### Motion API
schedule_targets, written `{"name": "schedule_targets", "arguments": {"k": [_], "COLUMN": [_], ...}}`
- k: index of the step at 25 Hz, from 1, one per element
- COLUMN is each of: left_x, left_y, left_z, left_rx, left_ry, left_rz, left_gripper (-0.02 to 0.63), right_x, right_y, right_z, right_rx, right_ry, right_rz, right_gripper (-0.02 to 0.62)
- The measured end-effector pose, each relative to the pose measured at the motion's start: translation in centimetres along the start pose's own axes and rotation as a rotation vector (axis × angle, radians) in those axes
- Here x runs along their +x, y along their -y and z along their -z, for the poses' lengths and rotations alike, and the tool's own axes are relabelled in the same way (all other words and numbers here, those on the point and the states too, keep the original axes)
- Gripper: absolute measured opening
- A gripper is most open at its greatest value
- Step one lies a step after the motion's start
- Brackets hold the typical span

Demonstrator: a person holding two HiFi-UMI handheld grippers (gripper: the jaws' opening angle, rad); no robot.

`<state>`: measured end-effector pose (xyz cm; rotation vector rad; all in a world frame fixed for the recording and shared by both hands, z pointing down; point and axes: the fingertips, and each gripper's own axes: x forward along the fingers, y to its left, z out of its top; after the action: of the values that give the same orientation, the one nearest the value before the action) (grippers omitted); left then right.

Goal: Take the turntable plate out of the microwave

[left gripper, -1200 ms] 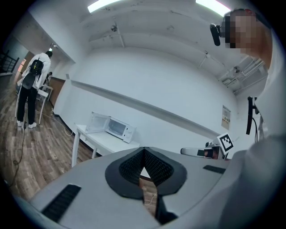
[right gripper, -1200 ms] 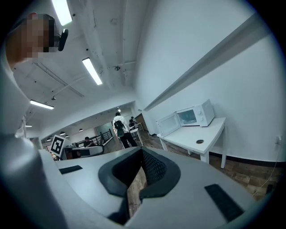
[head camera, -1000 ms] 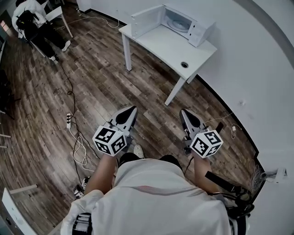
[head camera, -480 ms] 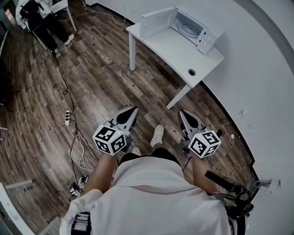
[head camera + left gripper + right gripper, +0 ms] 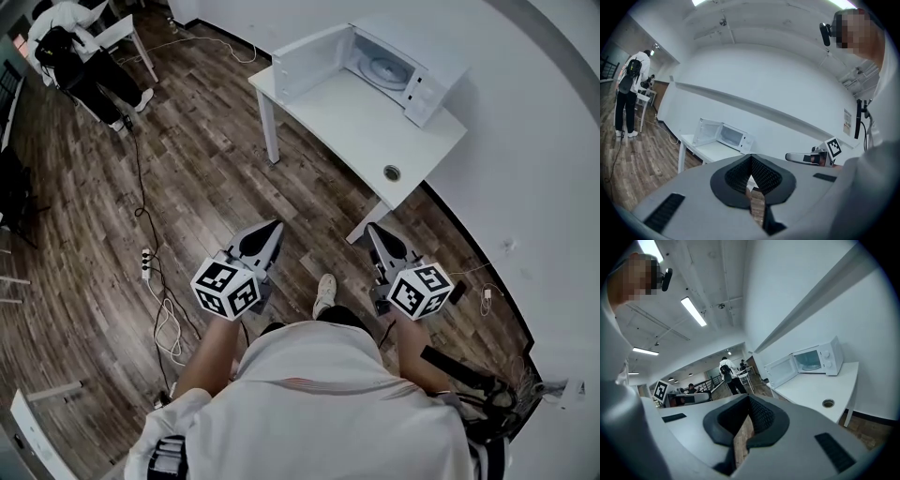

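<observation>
Turntable plate (image 5: 384, 68), seemingly inside open microwave (image 5: 424, 92), well beyond left claw (image 5: 272, 225), right claw (image 5: 375, 229); both closed, empty.

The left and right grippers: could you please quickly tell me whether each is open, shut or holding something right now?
Left gripper: jaws shut, holding nothing.
Right gripper: jaws shut, holding nothing.

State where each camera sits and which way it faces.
Head view: on the person's head, looking steeply down at floor, shirt, left gripper, right gripper.
Left gripper view: rides that gripper, looks along its shut jaws toward the microwave.
Right gripper view: likewise, from the right.
Shared: all three show the open microwave on the table.
</observation>
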<state>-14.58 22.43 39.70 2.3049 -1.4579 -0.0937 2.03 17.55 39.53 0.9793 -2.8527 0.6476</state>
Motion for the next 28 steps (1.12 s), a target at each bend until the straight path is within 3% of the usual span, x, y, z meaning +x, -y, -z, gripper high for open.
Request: {"name": "schedule_targets", "arguments": {"k": [10, 17, 28], "left_x": [13.7, 19.1, 27.1], "left_y": [-1.6, -3.1, -5.5], "left_z": [-4.4, -5.3, -7.5], "left_rx": [0.030, 0.025, 0.057], "left_ry": [0.003, -0.009, -0.024], "left_rz": [-0.045, -0.097, -0.035], "left_gripper": [0.011, 0.011, 0.011], "right_x": [5.8, 8.7, 12.0], "right_y": [12.8, 17.7, 24.1], "right_z": [-6.5, -8.1, -10.3], "right_rx": [0.012, 0.045, 0.068], "right_ry": [-0.002, 0.004, 0.038], "right_rz": [-0.040, -0.077, -0.016], "right_gripper": [0.003, 0.003, 0.003]}}
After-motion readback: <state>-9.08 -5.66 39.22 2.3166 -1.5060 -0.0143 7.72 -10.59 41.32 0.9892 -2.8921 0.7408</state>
